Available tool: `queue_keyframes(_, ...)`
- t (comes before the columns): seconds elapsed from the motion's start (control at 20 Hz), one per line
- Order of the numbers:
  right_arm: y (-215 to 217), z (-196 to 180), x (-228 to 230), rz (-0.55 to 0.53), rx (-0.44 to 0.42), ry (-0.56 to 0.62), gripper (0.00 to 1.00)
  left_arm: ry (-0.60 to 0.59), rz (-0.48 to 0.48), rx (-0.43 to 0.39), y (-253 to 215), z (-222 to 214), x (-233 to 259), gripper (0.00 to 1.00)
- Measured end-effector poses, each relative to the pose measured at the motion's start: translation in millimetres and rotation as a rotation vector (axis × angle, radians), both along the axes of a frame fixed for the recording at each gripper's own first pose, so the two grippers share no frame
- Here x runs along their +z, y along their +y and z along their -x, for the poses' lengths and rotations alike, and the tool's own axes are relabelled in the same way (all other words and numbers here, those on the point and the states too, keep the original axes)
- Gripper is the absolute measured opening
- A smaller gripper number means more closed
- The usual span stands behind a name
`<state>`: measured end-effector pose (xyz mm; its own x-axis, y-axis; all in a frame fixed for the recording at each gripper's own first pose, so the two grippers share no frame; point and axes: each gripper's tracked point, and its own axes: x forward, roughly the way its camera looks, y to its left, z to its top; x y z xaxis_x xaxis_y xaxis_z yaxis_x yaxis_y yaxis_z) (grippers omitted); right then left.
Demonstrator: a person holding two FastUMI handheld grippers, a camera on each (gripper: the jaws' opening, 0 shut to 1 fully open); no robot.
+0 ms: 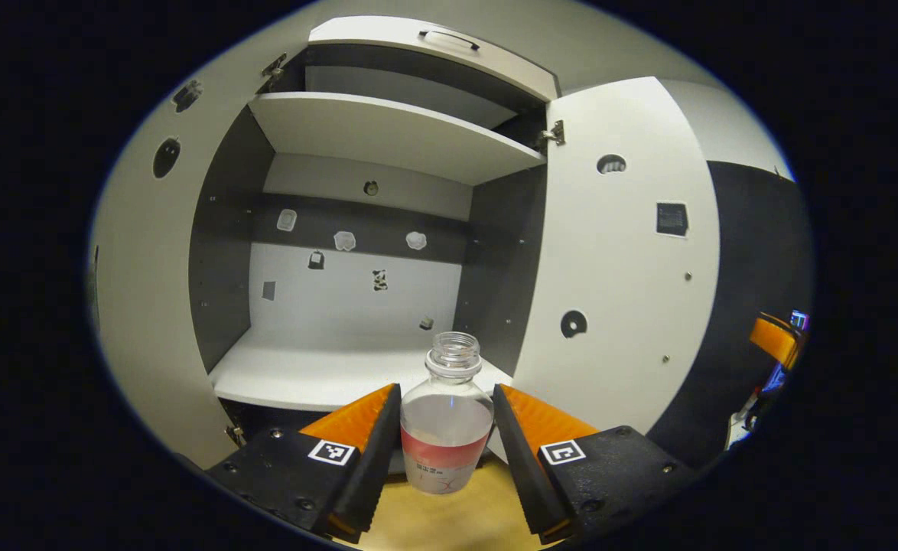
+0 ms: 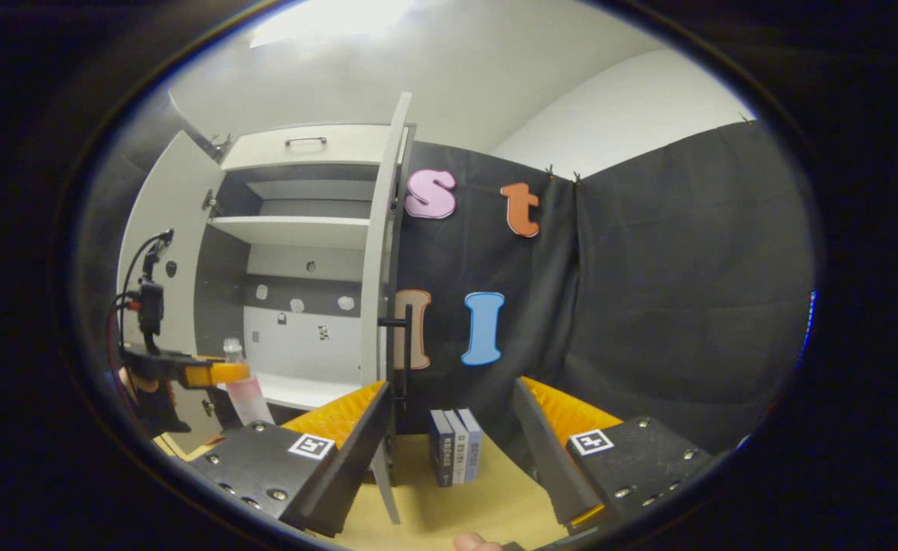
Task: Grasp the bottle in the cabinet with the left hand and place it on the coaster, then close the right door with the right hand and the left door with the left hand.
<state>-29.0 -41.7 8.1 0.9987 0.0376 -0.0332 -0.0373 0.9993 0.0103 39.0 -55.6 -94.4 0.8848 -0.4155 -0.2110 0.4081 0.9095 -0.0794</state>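
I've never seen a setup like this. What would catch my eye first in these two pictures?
Probably the clear, capless bottle standing between the orange fingers of the left gripper, in front of an open cabinet with both doors swung wide. In the right gripper view, the right gripper sits open over a wooden table, with three small books standing beyond it.

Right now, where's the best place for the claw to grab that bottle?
Around the wide body just below the shoulder, coming in level from the front. The bottle stands upright with a narrow, open neck, so its round middle gives most to press on. The left claw sits there, one finger each side.
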Motion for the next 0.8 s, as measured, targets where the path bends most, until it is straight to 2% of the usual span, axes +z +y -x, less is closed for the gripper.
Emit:
queue_keyframes(0.2, 6.1, -6.3, 6.7, -0.022, 0.034, -0.015, 0.96, 0.075, 0.033, -0.034, 0.6, 41.4, -45.7, 0.73)
queue_keyframes(0.5, 7.0, -17.7, 12.4, -0.019, 0.049, -0.032, 0.96, 0.201, 0.041, -0.036, 19.2, 78.1, -125.8, 0.74)
queue_keyframes(0.75, 3.3, -26.6, 16.6, -0.015, 0.034, -0.048, 0.96, 0.297, 0.012, 0.004, 39.7, 99.6, -184.8, 0.74)
queue_keyframes(0.8, 4.0, -28.8, 16.3, -0.018, 0.036, -0.046, 0.94, 0.308, 0.012, 0.005, 41.4, 103.3, -193.4, 0.74)
